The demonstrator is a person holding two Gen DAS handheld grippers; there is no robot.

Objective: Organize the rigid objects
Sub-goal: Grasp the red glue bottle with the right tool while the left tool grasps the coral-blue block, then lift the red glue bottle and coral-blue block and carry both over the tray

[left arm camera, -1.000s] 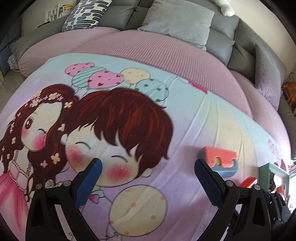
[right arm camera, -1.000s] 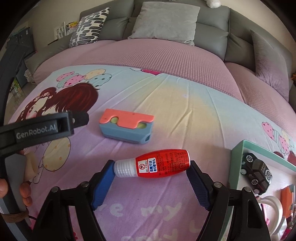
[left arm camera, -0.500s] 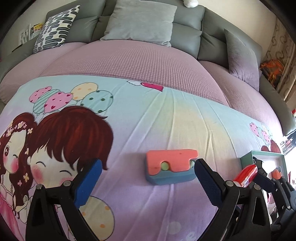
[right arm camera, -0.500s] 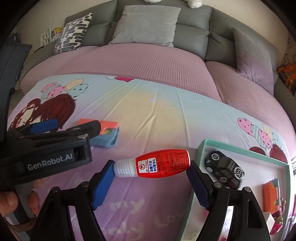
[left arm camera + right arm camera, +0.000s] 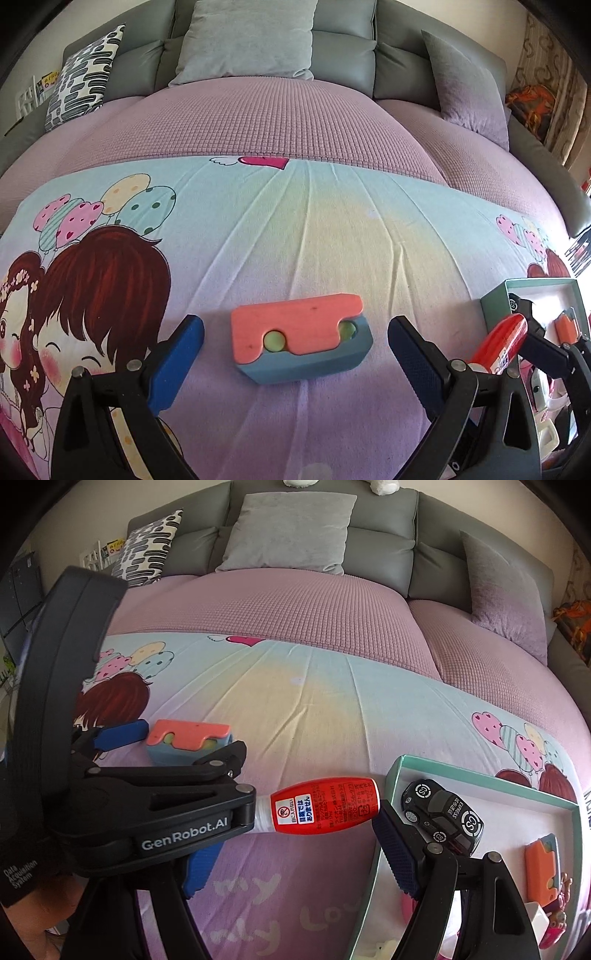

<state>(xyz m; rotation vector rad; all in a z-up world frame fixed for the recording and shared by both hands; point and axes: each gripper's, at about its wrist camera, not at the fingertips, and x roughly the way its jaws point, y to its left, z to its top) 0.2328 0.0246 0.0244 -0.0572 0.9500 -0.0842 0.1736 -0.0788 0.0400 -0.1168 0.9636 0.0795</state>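
Red bottle (image 5: 325,806), a small squeeze type with a white neck and Japanese label, is gripped lengthwise in the jaws of the right gripper (image 5: 295,834), held just left of the teal box (image 5: 393,775). The carry looks nearly done; the next move should bring the bottle over the box rim and release it onto a free patch of floor. Inside the box sit a black toy car (image 5: 441,812), an orange block (image 5: 541,871) and smaller toys. Left of the box, the left gripper (image 5: 295,354) has its jaws spread wide around the coral-and-blue block (image 5: 299,343) on the bed, not yet touching it.
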